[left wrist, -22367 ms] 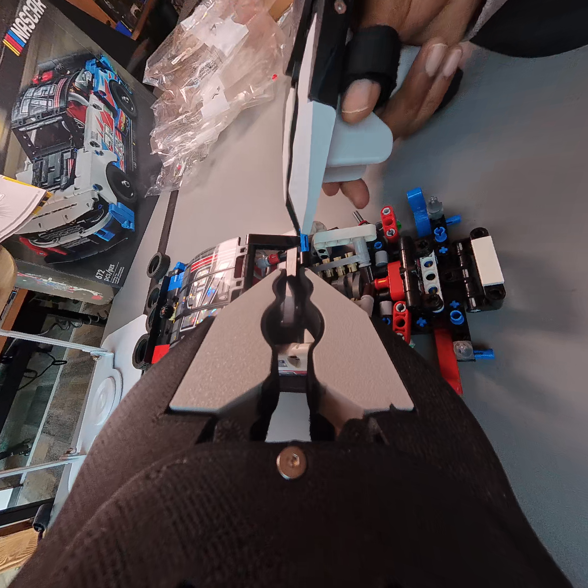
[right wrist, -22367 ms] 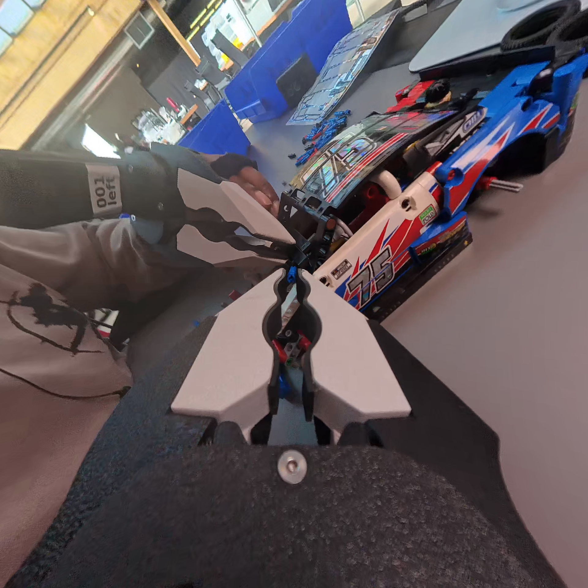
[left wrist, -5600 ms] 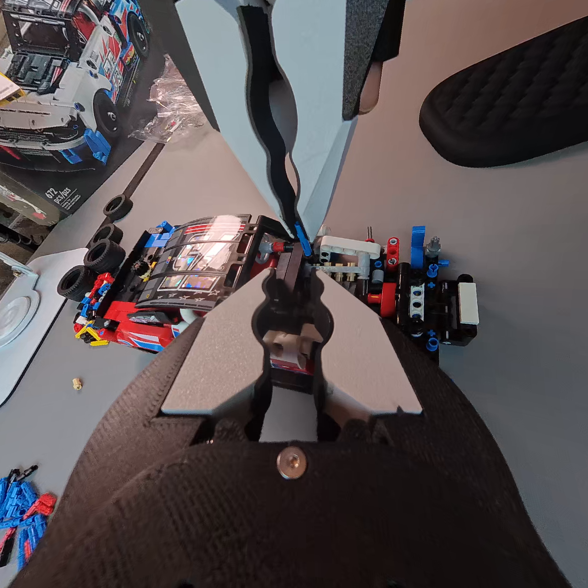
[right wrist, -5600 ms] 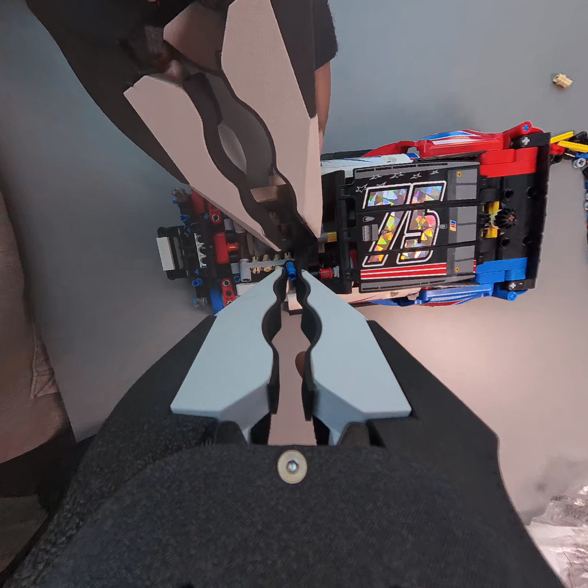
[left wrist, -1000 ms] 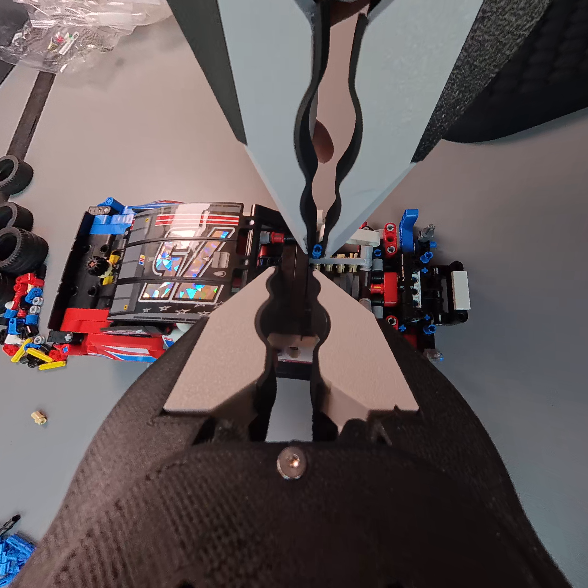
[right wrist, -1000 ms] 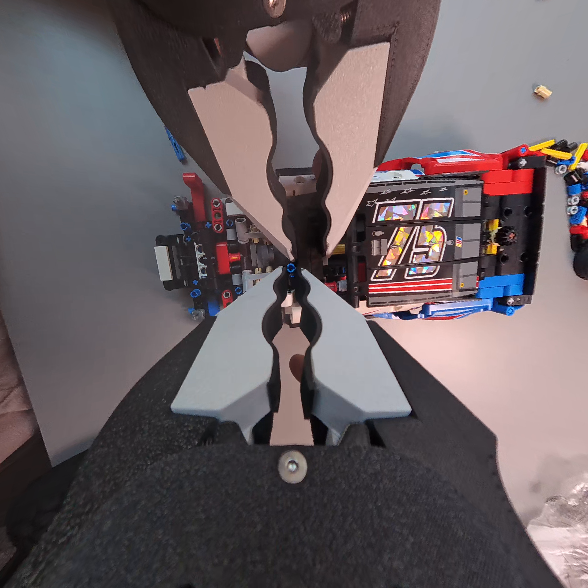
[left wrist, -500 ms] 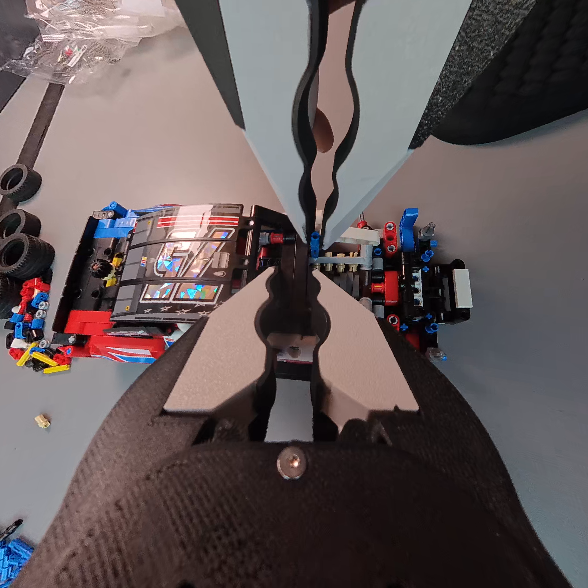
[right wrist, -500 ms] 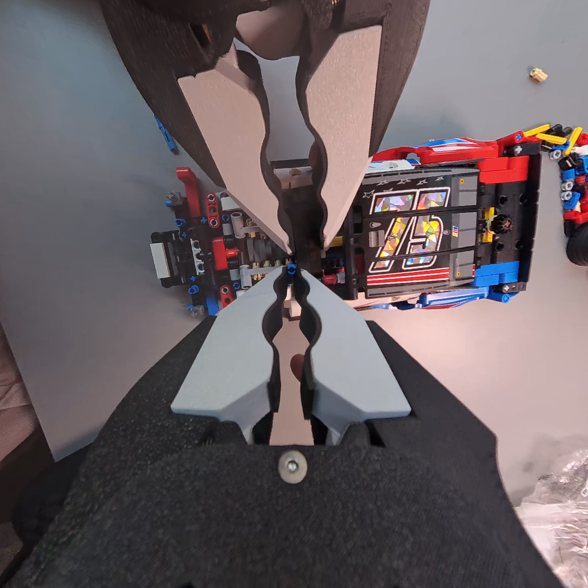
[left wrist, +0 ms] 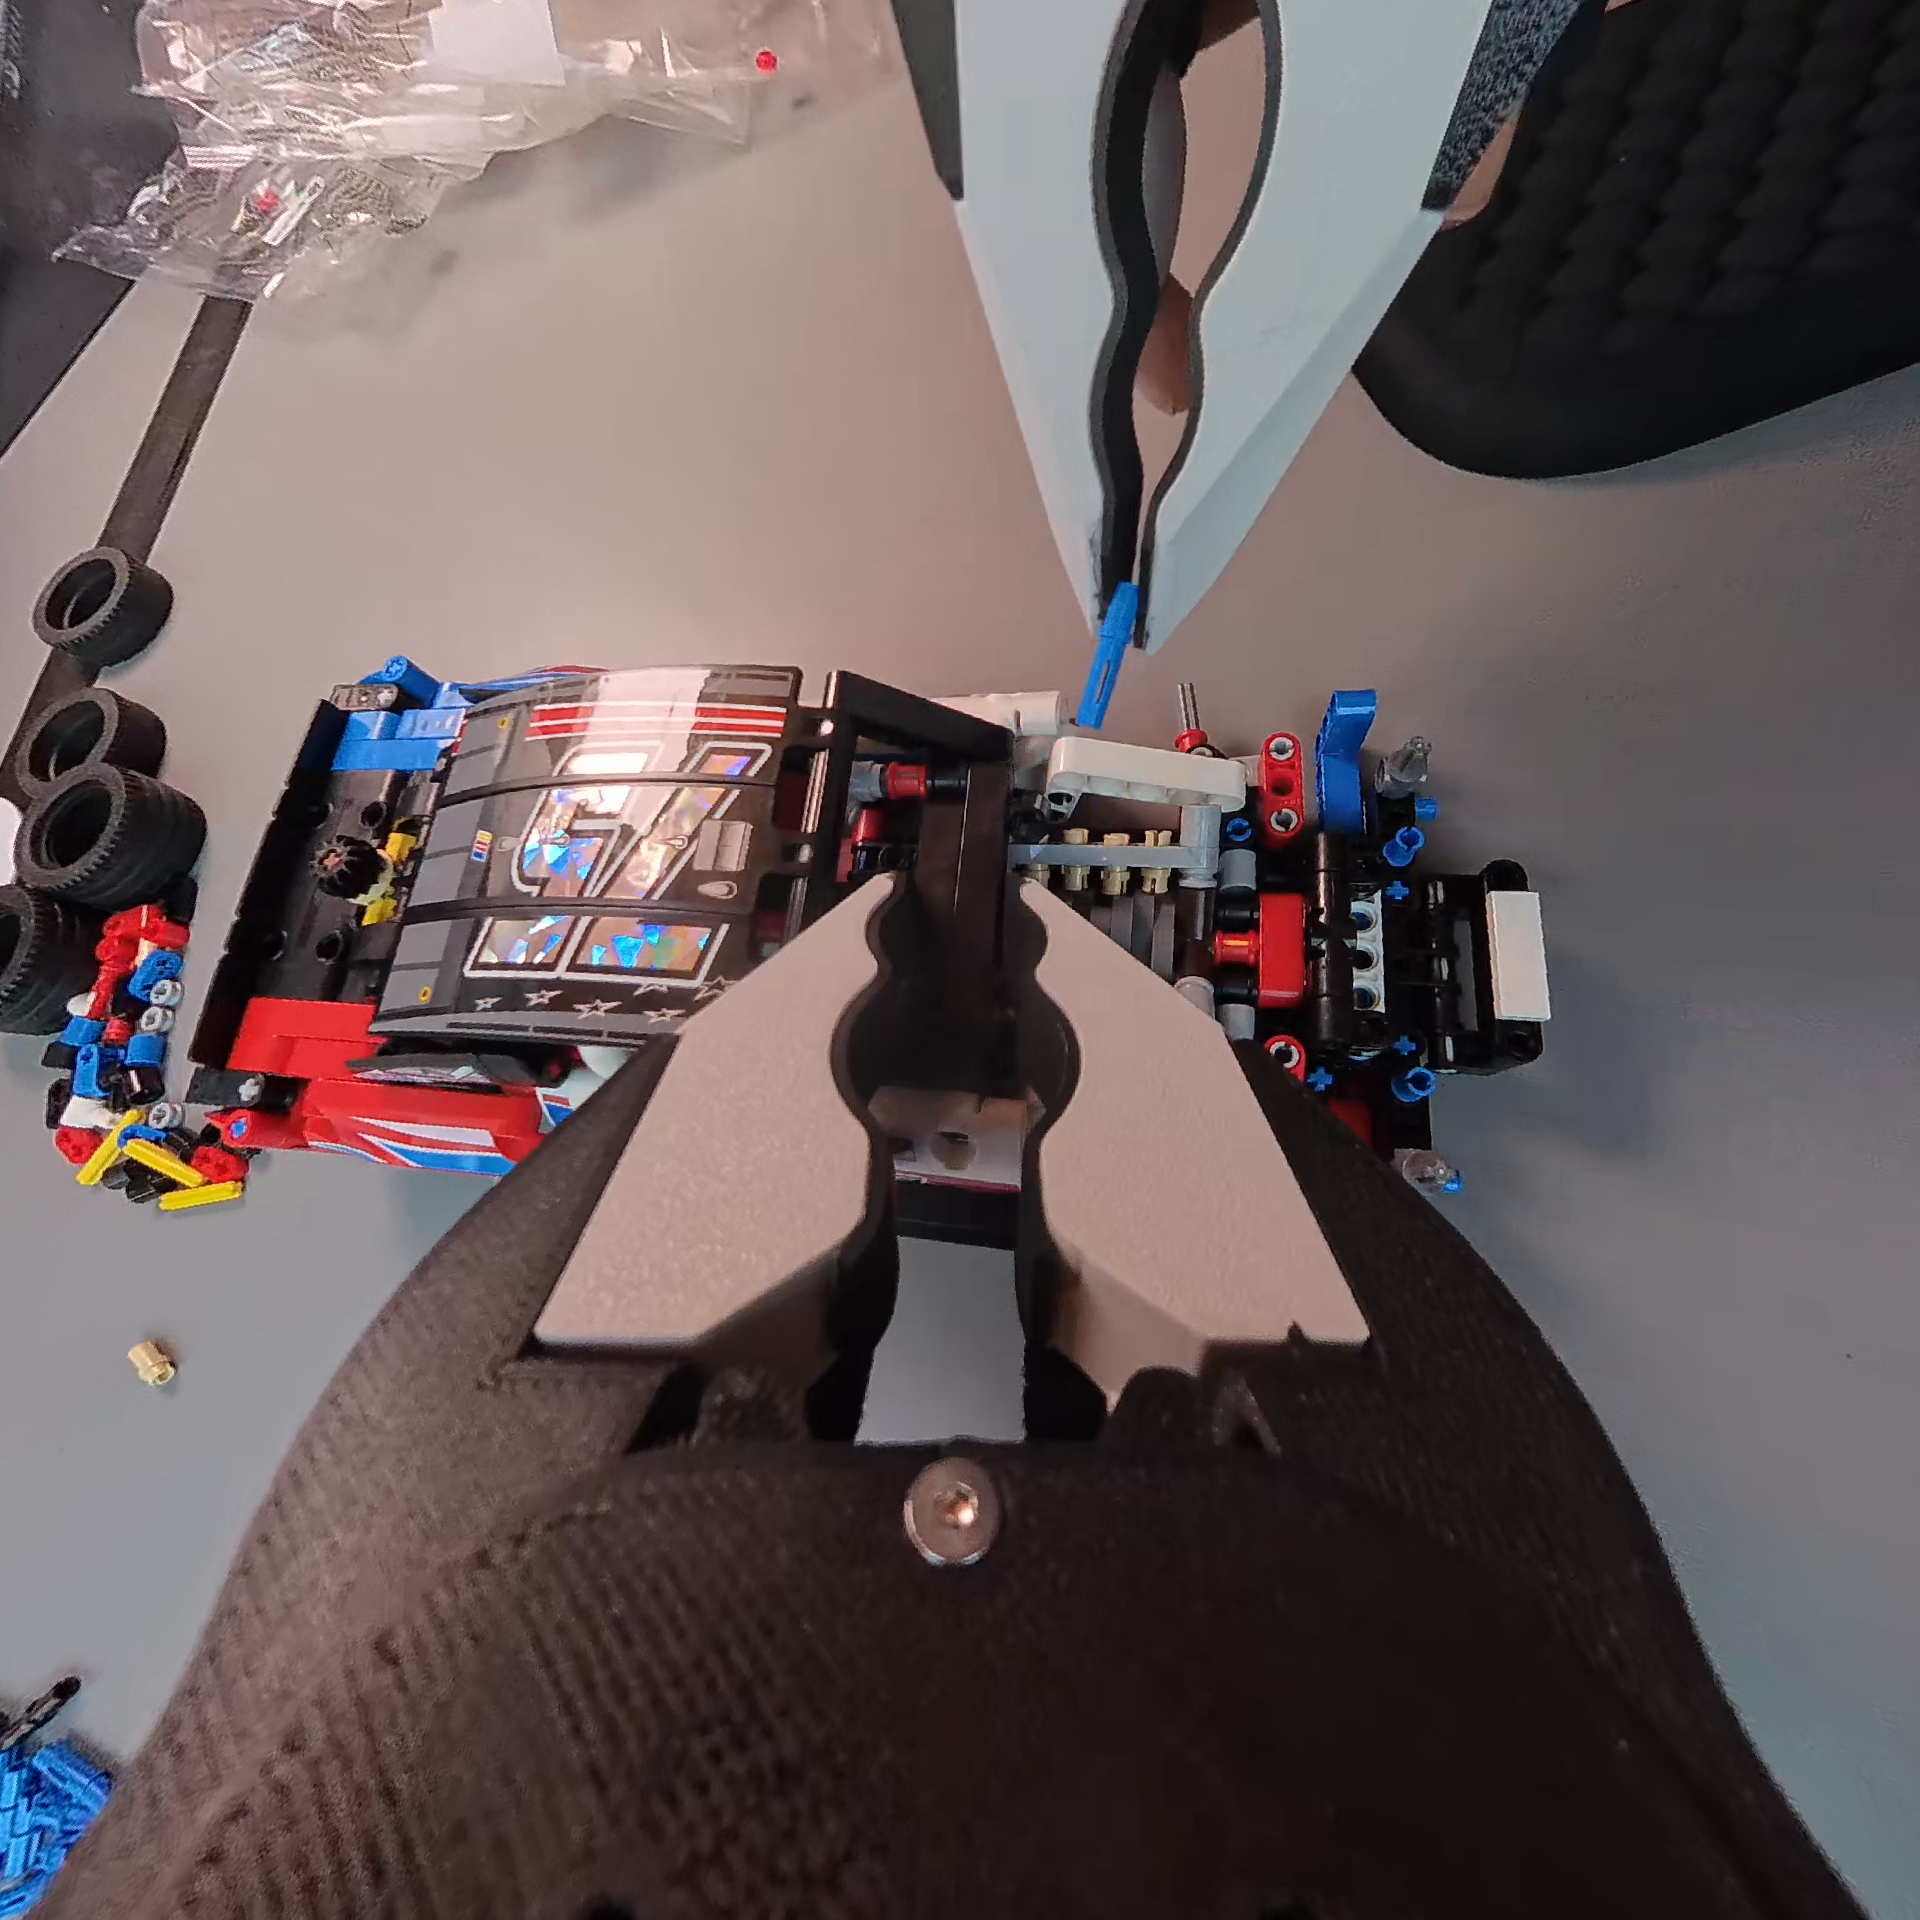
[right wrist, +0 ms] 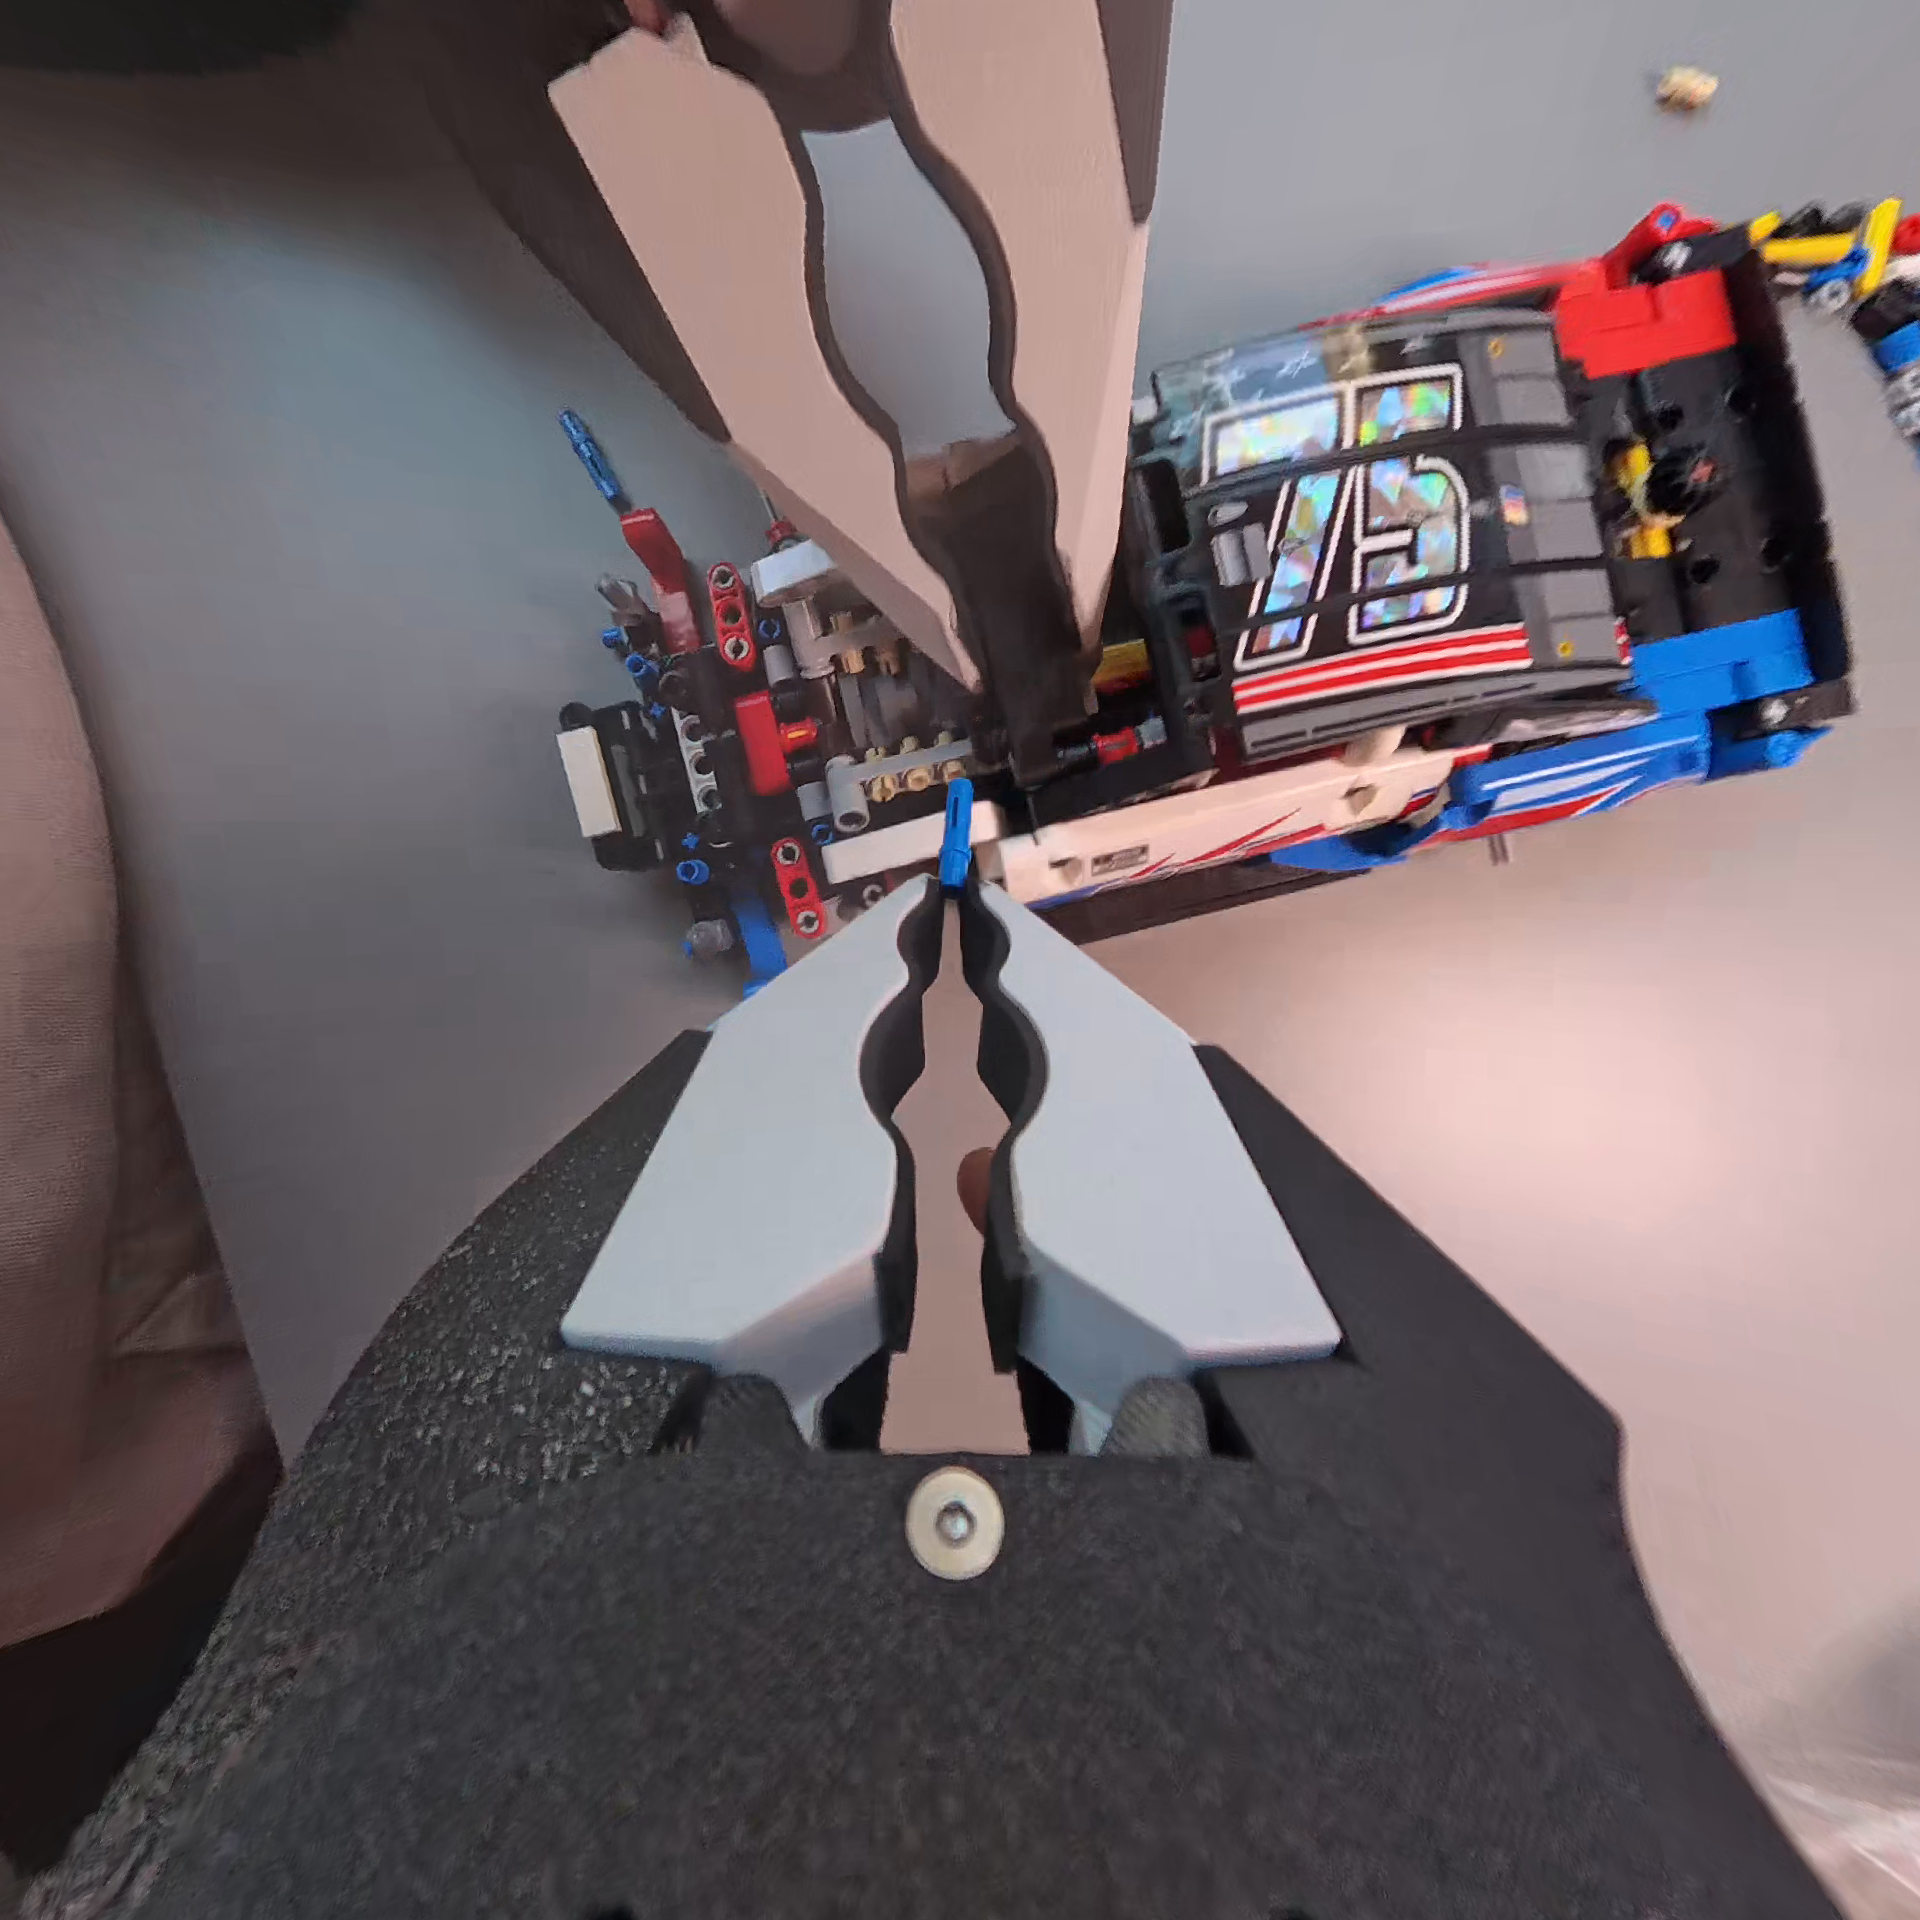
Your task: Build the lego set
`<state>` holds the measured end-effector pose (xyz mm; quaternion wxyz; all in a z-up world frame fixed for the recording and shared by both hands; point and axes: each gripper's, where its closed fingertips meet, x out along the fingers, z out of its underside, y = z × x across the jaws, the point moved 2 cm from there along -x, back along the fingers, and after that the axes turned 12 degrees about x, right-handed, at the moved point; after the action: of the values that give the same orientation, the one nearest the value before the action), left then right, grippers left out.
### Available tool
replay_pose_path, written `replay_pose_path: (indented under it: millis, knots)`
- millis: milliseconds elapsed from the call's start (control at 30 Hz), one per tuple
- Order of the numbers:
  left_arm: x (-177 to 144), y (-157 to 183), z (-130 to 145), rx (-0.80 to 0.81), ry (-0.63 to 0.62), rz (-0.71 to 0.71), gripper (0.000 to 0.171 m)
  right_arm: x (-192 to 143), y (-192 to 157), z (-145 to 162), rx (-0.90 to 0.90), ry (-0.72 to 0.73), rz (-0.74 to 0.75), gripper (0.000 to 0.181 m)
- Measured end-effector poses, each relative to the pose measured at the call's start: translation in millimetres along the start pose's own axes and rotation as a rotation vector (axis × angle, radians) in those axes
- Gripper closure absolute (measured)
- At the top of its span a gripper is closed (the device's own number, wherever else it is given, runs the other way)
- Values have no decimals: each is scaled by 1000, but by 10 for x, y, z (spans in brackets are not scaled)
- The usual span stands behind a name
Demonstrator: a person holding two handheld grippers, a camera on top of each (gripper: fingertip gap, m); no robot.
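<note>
Two hand-held grippers are at work: the left hand-held gripper [left wrist: 956, 894] is clamped on the black frame [left wrist: 961, 831] of the lego car [left wrist: 623, 862], apparently steadying it on the desk [left wrist: 623, 468], while the right hand-held gripper [right wrist: 951, 899] pinches a small blue pin [right wrist: 954, 831] just beside the car's near side, seemingly for insertion.

The partly built plastic racing car model [left wrist: 623, 883] has a glossy black roof with holographic foil stickers that glint. Beside it, ribbed black rubber tyres [left wrist: 109, 831] look matt. Crinkled clear plastic bags [left wrist: 364, 114] shine. The smooth grey table top [left wrist: 623, 468] has a dull sheen. The pale matt plastic fingers [left wrist: 727, 1164] sit in a coarse black woven cloth cover [left wrist: 935, 1714] with a bright metal screw [left wrist: 948, 1522].
</note>
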<state>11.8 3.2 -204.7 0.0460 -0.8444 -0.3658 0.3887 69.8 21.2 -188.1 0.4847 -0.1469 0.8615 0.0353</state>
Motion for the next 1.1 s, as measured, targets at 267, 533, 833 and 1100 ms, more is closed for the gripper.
replay_pose_path:
  millis: [267, 533, 833, 1100]
  knots:
    - [24, -21, -10, -7, -3, -21, 156, 267, 198, 578, 89, -31, 73, 180]
    - [76, -61, -36, -94, -30, -94, 155, -7, 154, 211, 77, 151, 190, 158]
    - [119, -107, -56, -241, -32, -181, 155, 180, 125, -134, -54, 233, 657, 171]
    - [125, -115, -57, -246, -32, -203, 155, 237, 160, -118, -36, 236, 829, 177]
